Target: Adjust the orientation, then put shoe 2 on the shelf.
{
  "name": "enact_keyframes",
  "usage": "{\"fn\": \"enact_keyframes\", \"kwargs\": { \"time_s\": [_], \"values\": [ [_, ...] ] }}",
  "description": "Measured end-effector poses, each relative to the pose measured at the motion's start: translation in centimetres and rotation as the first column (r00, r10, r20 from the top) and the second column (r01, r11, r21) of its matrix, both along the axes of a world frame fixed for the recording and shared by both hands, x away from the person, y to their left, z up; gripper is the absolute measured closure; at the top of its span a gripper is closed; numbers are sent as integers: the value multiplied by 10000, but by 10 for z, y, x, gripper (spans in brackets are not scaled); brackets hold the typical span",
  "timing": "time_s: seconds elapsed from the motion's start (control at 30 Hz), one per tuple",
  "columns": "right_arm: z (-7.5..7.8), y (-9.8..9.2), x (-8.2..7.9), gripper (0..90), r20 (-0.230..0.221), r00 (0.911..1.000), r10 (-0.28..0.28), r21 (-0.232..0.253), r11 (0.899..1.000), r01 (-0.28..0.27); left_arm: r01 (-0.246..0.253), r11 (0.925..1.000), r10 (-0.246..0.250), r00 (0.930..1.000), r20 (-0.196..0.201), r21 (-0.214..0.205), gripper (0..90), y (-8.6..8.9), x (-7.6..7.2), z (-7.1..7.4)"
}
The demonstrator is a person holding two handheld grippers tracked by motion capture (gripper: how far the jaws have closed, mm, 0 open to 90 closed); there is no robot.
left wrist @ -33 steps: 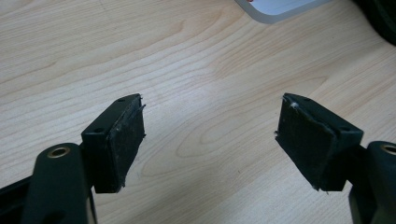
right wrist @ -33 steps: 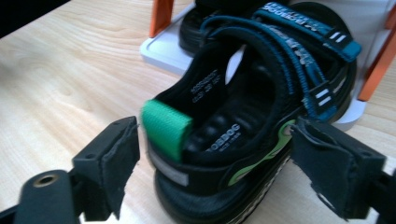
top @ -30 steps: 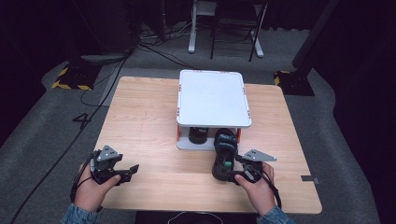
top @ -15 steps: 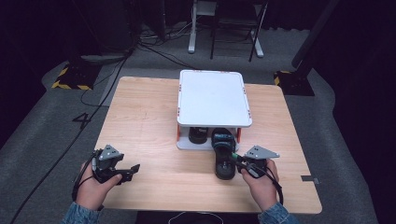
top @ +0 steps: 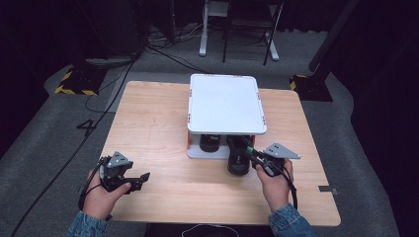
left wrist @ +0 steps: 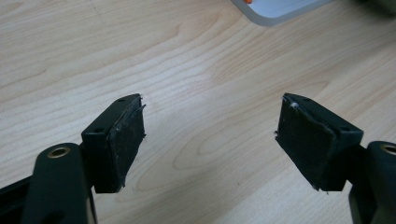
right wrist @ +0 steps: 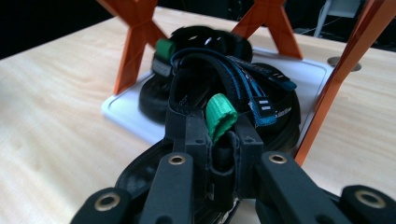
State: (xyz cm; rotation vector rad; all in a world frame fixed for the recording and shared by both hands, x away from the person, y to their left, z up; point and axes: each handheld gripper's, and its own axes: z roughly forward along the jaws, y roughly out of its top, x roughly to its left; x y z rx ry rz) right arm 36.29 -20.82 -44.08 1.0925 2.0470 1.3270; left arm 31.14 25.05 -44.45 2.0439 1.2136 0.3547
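While my left hand-held gripper idles spread over the desk, my right hand-held gripper pinches the sandal's heel strap, half under the white rack; next, I judge, slide it onto the lower shelf beside its mate.

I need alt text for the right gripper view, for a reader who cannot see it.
The right gripper is shut on the heel strap of a black sandal with a green loop. A second sandal sits behind it on a white shelf with orange legs.
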Motion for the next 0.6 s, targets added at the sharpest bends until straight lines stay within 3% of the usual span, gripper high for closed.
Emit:
{"fn": "enact_keyframes", "kwargs": {
  "time_s": [0.17, 0.43, 0.53, 0.57, 0.6],
  "values": [
    [-8, 12, 20, 802, 137, 9997, -221, 87, 9997, 220, 318, 9995, -318, 9995, -3, -12, 238, -8, 10, -1],
    [-23, 23, 35, 784, 245, 9995, -183, -75, 9998, 185, 494, 9988, -494, 9987, 90, -20, 238, -11, 13, 1],
    [-23, 22, 35, 740, 344, 9994, -93, -303, 9995, 103, 485, 9988, -485, 9988, 22, 31, 239, -10, 12, -1],
    [-24, 19, 36, 621, 255, 9995, -194, -254, 9995, 201, 439, 9990, -439, 9990, 32, 11, 238, -10, 11, -2],
    [-24, 19, 36, 621, 255, 9995, -194, -254, 9995, 201, 439, 9990, -439, 9990, 32, 11, 238, -10, 11, -2]
  ]
}}
